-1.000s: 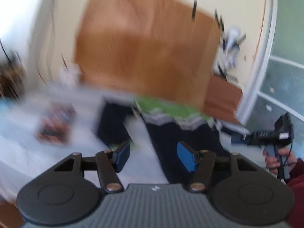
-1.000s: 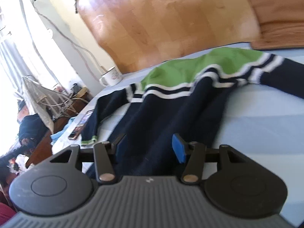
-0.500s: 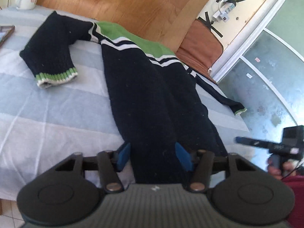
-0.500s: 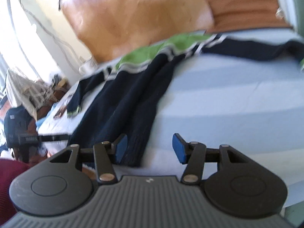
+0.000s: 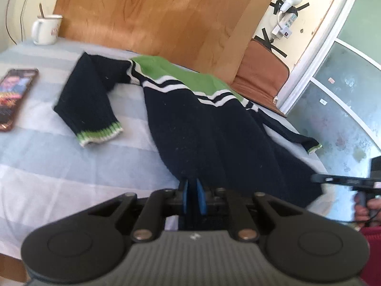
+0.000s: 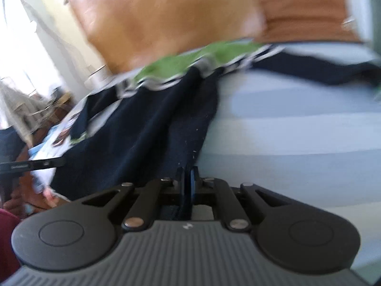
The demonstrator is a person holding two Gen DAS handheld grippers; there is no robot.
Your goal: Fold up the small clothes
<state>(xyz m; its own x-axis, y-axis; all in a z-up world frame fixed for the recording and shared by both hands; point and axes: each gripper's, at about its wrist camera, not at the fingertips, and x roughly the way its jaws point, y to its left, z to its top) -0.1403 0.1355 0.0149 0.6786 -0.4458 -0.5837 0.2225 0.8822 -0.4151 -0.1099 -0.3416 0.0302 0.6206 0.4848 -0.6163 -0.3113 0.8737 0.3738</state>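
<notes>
My left tongs have just been closing and now stand clenched on the sweater, blue pads pinching the dark hem at the near edge of the bed. My right tongs have just been closing as well and grip the same hem further along, knit bunched between the pads; that view is blurred.

Sweater: small, navy knit body, bright green yoke at the shoulders, set off by white and navy bands. Lies spread on the bed, hem toward me, shoulders toward the wooden headboard. One sleeve bends toward the left side of the bed and ends in a green and white ribbed cuff; the other sleeve trails off toward the right edge, with a like cuff.

Bedsheet striped pale blue and white. Phone lies near the left edge, well apart from the sweater. White mug stands at the far left corner by the headboard.
</notes>
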